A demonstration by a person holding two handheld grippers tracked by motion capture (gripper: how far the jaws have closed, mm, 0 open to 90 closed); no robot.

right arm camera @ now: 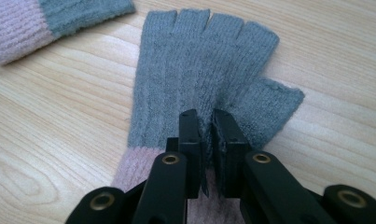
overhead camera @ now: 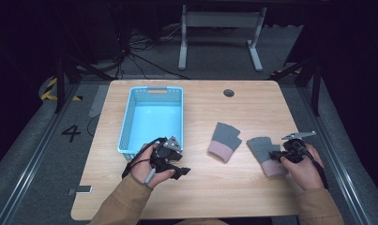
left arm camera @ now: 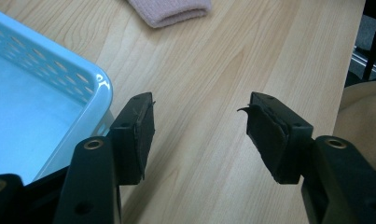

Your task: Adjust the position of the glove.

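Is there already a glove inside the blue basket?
No, the blue basket shows a bare floor in the high view, and both gloves lie on the table: one apart, one pinched by the right gripper.

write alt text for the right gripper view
The right gripper has its two black jaws pinched on a fold of a grey fingerless glove with a pink cuff, lying flat on a wooden table. A second glove lies at the upper left.

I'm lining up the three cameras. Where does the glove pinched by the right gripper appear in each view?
High view: pinched glove lies right of centre, at the right gripper.
Right gripper view: centre, knit bunched between the fingers.
Left gripper view: not in it.
Shared landmark: the other glove.
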